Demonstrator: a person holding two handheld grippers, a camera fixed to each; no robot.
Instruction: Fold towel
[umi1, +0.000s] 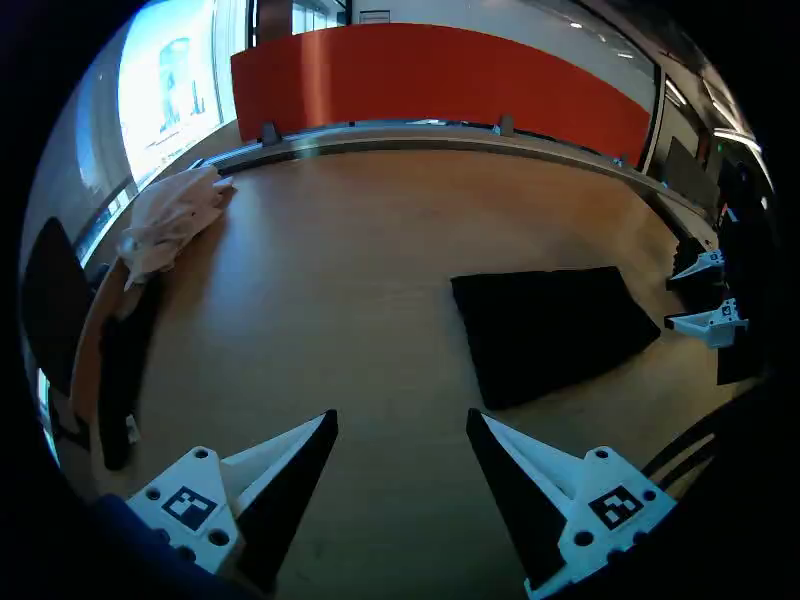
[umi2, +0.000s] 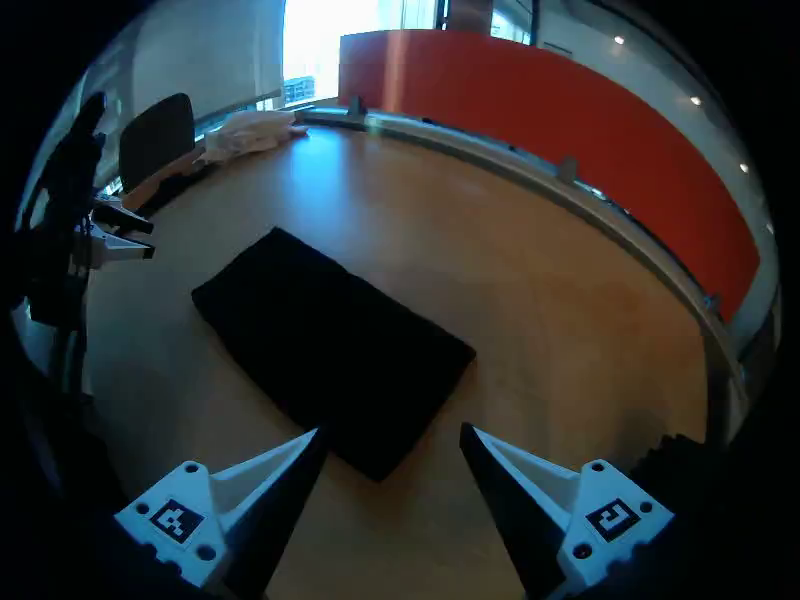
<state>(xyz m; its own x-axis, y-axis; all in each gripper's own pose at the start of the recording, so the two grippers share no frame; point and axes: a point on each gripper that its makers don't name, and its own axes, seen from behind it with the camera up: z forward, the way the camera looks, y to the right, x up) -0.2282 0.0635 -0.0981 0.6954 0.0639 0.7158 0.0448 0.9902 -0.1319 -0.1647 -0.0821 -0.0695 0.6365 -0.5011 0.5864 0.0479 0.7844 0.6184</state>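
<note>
In the left gripper view, our left tongs (umi1: 400, 415) stand spread wide at the bottom, with nothing between the fingers, over bare wood of the surface (umi1: 330, 300). Just beyond them, to the right, the black towel (umi1: 550, 325) lies flat on the surface as a dark rectangle, apart from both fingers. Past the towel, at the right edge, we see the right tongs (umi1: 667, 301), their fingers parted. Farther off to the left, a pale cloth (umi1: 175, 215) sits in a heap near the surface's far corner. A red panel (umi1: 430, 80) runs behind the far edge, beside a bright window (umi1: 165, 80).

In the right gripper view, our right tongs (umi2: 390, 430) are likewise spread and hold nothing. The near corner of the towel (umi2: 330, 345) lies between and just beyond their tips; whether they touch it we cannot tell. At the left edge are the left tongs (umi2: 150, 240), and behind them a dark chair (umi2: 155, 145).
</note>
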